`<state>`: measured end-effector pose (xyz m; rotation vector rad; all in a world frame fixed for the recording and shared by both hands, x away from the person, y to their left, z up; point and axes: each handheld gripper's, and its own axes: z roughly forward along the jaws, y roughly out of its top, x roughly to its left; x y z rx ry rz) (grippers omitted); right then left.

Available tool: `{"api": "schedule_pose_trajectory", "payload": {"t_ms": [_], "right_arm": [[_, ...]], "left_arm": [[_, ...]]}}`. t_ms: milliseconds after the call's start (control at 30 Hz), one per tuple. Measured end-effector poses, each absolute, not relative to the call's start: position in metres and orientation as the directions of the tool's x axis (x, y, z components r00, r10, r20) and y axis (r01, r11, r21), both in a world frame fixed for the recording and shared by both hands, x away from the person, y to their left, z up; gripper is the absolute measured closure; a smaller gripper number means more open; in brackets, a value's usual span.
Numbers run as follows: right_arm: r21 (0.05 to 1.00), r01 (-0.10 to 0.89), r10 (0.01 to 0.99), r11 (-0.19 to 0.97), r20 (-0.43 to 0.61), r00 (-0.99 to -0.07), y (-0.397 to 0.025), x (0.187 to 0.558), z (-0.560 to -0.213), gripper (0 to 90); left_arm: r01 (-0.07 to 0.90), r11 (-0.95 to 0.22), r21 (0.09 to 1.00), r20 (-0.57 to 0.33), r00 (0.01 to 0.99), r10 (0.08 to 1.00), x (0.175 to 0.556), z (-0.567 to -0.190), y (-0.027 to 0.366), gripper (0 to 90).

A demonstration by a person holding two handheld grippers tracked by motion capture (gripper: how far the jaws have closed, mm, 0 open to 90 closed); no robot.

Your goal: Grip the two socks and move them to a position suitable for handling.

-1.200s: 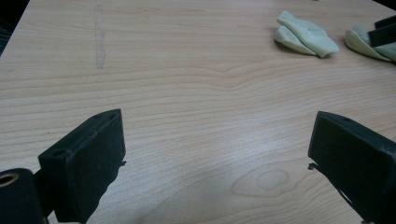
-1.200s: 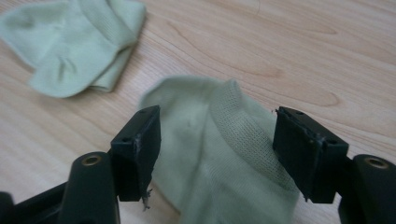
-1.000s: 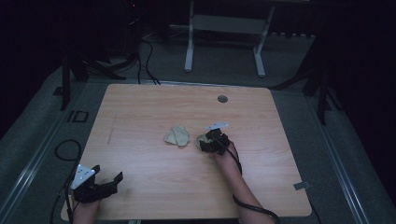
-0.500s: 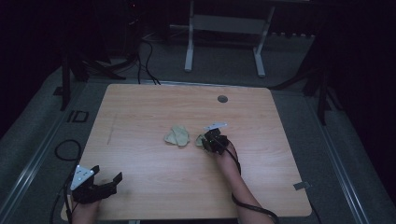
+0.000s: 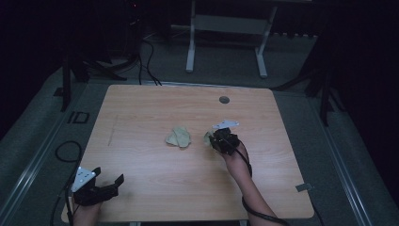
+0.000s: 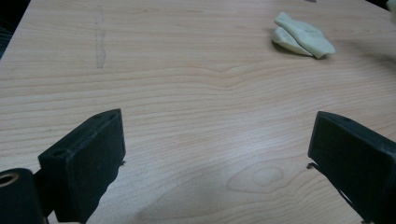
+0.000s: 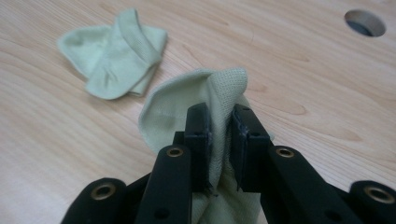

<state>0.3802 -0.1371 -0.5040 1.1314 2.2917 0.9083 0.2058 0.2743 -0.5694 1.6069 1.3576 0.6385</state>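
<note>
Two pale green socks are on the wooden table [image 5: 141, 117]. One sock [image 5: 179, 137] [image 7: 114, 56] [image 6: 301, 35] lies folded near the table's middle. The other sock [image 7: 187, 109] [image 5: 207, 138] is pinched in my right gripper [image 7: 219, 126] [image 5: 220, 140], which is shut on its fabric just right of the folded one. My left gripper [image 5: 106, 186] [image 6: 215, 154] rests at the table's front left corner, its jaws wide apart with only bare wood between them.
A round cable hole [image 5: 224, 100] [image 7: 364, 22] sits in the table's far right part. A faint grey smudge [image 6: 99, 35] marks the wood on the left. Beyond the table stand a white frame's legs [image 5: 190, 47] and cables on the floor.
</note>
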Motion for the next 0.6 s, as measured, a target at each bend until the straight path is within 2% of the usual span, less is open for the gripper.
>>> {"api": "schedule_pose_trajectory", "payload": {"t_ms": [300, 600], "right_arm": [[0.757, 0.459, 0.775, 0.465, -0.097, -0.625, -0.139, 0.340, -0.483, 78.1], [0.775, 0.361, 0.693, 0.519, -0.134, -0.709, -0.122, 0.291, -0.468, 78.1]], "left_arm": [[0.483, 0.014, 0.876, -0.160, 0.263, 0.951, 0.206, -0.569, 0.273, 4.1], [0.480, 0.009, 0.877, -0.158, 0.271, 0.949, 0.207, -0.568, 0.271, 4.2]]}}
